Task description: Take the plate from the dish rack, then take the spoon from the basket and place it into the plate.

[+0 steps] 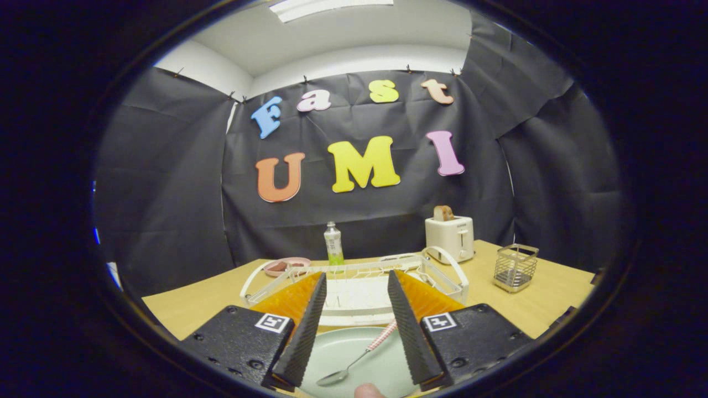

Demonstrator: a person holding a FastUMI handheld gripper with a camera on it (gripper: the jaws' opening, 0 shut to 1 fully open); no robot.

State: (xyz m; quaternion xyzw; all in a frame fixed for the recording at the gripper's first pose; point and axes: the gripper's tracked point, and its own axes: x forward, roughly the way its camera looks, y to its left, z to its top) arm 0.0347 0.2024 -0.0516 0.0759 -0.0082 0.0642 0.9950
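The spoon (pixel 358 358) lay in the plate (pixel 332 354) before the dish rack (pixel 354 287); the task looked finished. The gripper (pixel 357 326) held nothing, jaws wide apart.

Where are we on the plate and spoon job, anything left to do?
Both steps look done. The plate sits on the table in front of the dish rack, between the fingers. The spoon lies in the plate, and the basket stands off beside the toaster. Nothing is in hand: the gripper is open, its fingers apart and holding nothing. Nothing appears left except drawing back.
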